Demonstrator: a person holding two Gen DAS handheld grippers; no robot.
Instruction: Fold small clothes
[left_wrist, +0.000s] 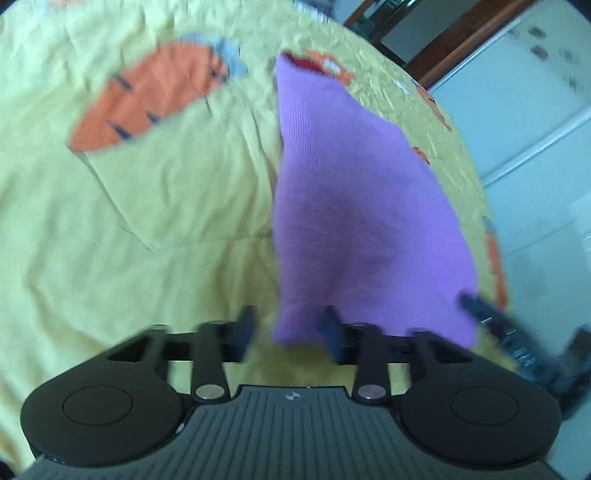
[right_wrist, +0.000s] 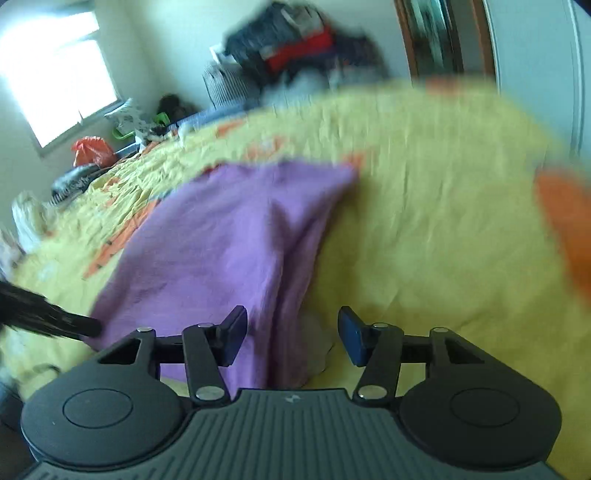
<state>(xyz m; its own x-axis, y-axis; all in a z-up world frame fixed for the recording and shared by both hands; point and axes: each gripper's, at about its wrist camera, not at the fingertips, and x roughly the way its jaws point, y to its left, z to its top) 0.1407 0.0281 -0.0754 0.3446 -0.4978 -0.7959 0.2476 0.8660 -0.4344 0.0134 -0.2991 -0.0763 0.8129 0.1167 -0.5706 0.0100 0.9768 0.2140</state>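
Observation:
A purple knit garment (left_wrist: 351, 203) lies flat on a yellow bedspread (left_wrist: 166, 203) printed with carrots. My left gripper (left_wrist: 290, 328) stands open at the garment's near corner, which sits between the fingers without either pad pressing on it. In the right wrist view the same garment (right_wrist: 229, 229) stretches away to the left. My right gripper (right_wrist: 293, 334) is open over its near edge, with the left finger (right_wrist: 234, 332) above the cloth and the right one above bare bedspread (right_wrist: 424, 221). Each view shows the other gripper blurred at its edge: the right gripper (left_wrist: 491, 321) and the left gripper (right_wrist: 44, 314).
A big orange carrot print (left_wrist: 147, 99) lies left of the garment. A white wardrobe (left_wrist: 517, 92) stands past the bed's right edge. A pile of clothes (right_wrist: 295, 40) sits beyond the bed's far side, and an orange bag (right_wrist: 92, 151) lies under a bright window (right_wrist: 55, 74).

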